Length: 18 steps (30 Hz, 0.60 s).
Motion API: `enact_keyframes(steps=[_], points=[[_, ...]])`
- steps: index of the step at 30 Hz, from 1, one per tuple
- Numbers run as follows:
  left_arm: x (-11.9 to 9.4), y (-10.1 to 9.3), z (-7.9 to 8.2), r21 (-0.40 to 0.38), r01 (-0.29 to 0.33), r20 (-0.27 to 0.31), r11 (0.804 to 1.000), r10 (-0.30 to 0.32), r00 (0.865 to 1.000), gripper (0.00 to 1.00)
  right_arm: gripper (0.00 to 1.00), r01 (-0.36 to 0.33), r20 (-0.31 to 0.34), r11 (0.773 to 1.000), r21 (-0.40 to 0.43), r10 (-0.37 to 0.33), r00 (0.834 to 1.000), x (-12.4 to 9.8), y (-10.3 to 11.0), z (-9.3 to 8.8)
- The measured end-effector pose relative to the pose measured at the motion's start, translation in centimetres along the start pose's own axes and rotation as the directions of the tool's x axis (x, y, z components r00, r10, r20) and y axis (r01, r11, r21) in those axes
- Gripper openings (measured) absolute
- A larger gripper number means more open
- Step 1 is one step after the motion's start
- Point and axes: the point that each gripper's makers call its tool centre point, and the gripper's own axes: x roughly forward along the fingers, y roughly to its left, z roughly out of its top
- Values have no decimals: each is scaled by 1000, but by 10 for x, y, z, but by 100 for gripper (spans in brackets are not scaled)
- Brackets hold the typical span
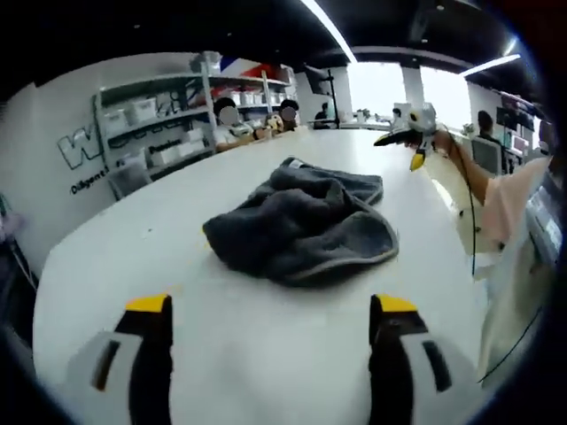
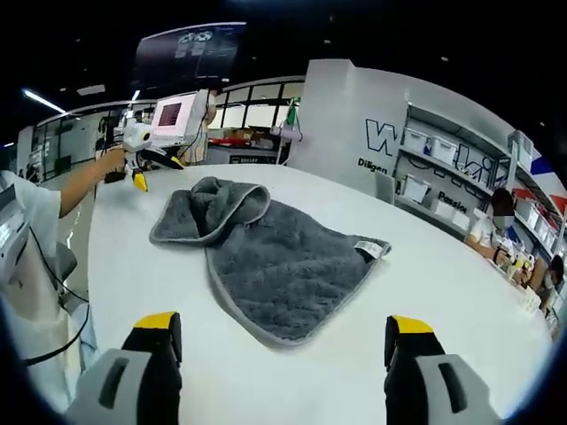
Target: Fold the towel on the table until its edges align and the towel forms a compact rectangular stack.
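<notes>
On the white table (image 1: pixel 266 354), the crumpled towel (image 1: pixel 301 226) lies untouched (label exposed), so I hold both grippers' jaws spread, ready to grasp.

This is a lab or workshop space of an office-like kind. A large white tabletop (image 1: pixel 266 354) with a rounded edge fills the foreground, and long strip lights (image 1: pixel 328 28) run across a dark ceiling. Against a white wall with large black lettering (image 2: pixel 383 139) stand open metal shelves (image 1: pixel 151 124) stacked with pale storage bins. People (image 1: pixel 288 113) sit at work near the shelving at the far side of the tabletop. Bright windows (image 1: pixel 372 88) line the back of the room, and a screen (image 2: pixel 170 113) glows on equipment beyond the tabletop.
</notes>
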Motion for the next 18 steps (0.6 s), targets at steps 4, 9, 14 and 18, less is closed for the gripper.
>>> enact_keyframes(steps=[4, 9, 14, 18], points=[[-9, 4, -14, -19, -6, -22, 1000, 6, 1000, 99, 99, -19, -3, 1000, 1, 19, 1000, 9, 5, 1], [-17, 6, -20, -27, -23, -22, 999, 23, 1000, 99, 99, -29, -9, 1000, -6, 29, 1000, 15, 8, 3], [-20, 6, -24, -42, -20, -13, 999, 20, 1000, 99, 99, -36, -11, 999, -13, 36, 999, 20, 12, 8], [-19, 6, -27, -41, -16, -20, 999, 15, 1000, 99, 99, -39, -10, 999, -18, 39, 999, 20, 15, 11]])
